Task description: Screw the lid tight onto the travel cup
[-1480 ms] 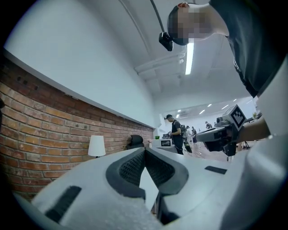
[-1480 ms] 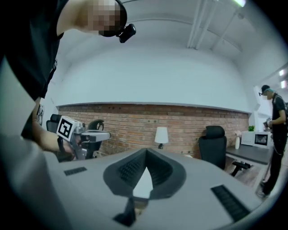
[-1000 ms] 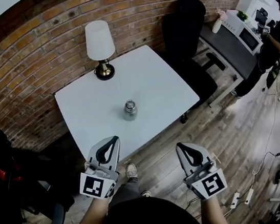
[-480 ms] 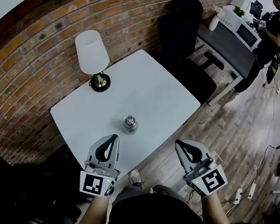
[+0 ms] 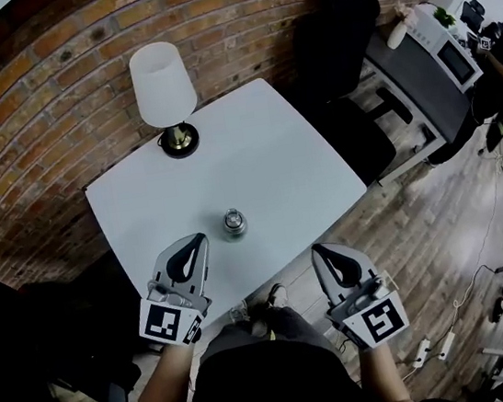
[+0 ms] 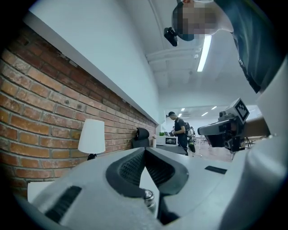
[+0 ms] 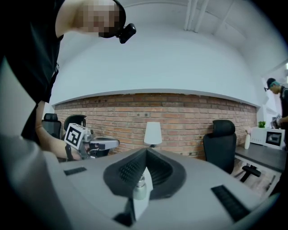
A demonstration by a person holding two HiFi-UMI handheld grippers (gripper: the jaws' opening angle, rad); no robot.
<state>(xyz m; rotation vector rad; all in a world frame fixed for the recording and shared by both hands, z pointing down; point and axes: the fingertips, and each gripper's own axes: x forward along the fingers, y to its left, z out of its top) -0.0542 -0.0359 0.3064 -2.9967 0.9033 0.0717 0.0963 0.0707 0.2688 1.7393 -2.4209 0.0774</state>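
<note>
The travel cup (image 5: 233,223), small and silver-grey with its lid sitting on top, stands upright near the front edge of the white table (image 5: 263,147). My left gripper (image 5: 196,240) hovers just in front and left of it, jaws shut and empty. My right gripper (image 5: 319,252) hangs off the table's front right edge, also shut with nothing held. In the left gripper view the cup (image 6: 147,196) peeks through below the closed left gripper (image 6: 144,150). The right gripper view shows the cup (image 7: 140,186) beyond the shut right gripper (image 7: 146,151).
A lamp (image 5: 164,87) with a white shade stands at the table's back left, by the brick wall. A black office chair (image 5: 333,40) is at the far right corner. Another person (image 5: 501,49) stands by a counter with a microwave (image 5: 456,60). The floor is wood planks.
The head view has shifted as the person steps nearer the table. Both grippers stay shut and sit slightly closer to the cup, which has not moved.
</note>
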